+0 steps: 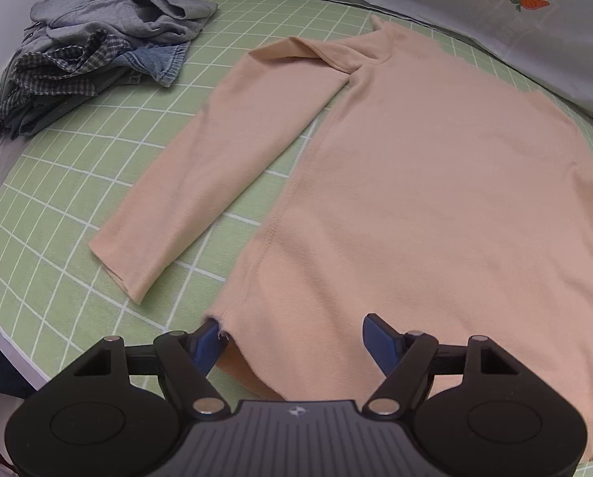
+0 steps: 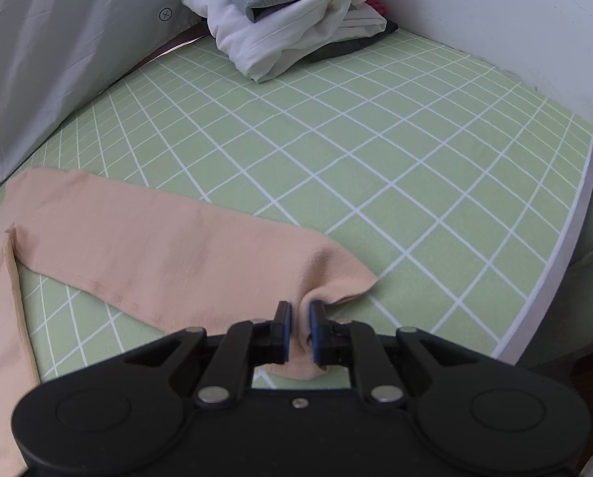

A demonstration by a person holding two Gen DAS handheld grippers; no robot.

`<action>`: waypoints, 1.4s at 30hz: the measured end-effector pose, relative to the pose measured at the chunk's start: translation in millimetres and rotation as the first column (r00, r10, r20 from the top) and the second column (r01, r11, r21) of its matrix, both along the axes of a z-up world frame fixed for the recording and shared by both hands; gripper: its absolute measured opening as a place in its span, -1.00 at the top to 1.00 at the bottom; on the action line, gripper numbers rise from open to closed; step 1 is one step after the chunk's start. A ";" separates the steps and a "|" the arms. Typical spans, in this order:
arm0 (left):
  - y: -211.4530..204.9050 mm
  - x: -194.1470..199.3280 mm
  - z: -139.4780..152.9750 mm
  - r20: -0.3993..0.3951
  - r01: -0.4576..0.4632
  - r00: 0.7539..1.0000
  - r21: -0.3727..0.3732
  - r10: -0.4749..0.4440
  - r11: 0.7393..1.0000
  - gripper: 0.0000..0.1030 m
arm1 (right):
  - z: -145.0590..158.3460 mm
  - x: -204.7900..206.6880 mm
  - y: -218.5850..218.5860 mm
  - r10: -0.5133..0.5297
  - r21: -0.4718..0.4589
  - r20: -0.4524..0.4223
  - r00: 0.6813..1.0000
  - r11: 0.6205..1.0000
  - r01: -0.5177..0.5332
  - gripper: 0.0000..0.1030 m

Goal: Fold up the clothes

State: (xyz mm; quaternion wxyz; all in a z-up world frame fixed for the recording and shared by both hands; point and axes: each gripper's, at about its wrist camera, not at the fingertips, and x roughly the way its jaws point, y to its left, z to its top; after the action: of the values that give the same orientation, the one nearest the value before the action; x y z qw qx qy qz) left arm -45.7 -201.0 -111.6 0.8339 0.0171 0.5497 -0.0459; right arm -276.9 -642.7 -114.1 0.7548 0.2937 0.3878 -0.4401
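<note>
A peach long-sleeved shirt [image 1: 435,183] lies flat on the green grid mat [image 1: 78,198], its left sleeve [image 1: 201,175] stretched out toward the near left. My left gripper [image 1: 292,338] is open, its jaws wide apart over the shirt's near hem corner; the left fingertip [image 1: 207,338] touches the hem edge. In the right wrist view the shirt's right sleeve [image 2: 157,250] lies across the mat [image 2: 376,159]. My right gripper [image 2: 300,312] is shut on the cuff end of that sleeve, and the cloth bunches between the pads.
A heap of unfolded grey, checked and denim clothes [image 1: 97,47] sits at the mat's far left. A pile of white and grey folded clothes [image 2: 296,20] sits at the far end in the right wrist view. A grey printed sheet [image 1: 495,8] borders the back. The mat's white edge [image 2: 566,238] runs at right.
</note>
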 end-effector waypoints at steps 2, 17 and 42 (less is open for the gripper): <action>18.7 4.3 -1.6 -0.008 -0.018 1.000 -0.034 0.018 0.999 -0.45 | 0.1 0.7 9.7 -0.015 -0.009 -0.009 1.000 1.000 0.015 0.77; 117.1 71.8 -1.0 -0.006 -0.087 0.996 -0.037 0.087 0.996 -0.47 | 5.5 29.7 104.0 -0.026 -0.011 -0.025 0.999 1.000 0.026 -0.41; 130.8 97.3 -2.2 0.088 0.049 0.995 -0.013 -0.047 0.999 0.90 | -3.1 84.4 170.1 0.115 0.006 -0.053 0.992 0.993 -0.115 -0.42</action>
State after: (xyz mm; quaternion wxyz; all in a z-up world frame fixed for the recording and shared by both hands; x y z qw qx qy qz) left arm 51.6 -70.3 -113.8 0.8561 0.0259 0.5115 -0.0693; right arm -192.5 -472.6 -117.2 0.7677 0.2603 0.4248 -0.4030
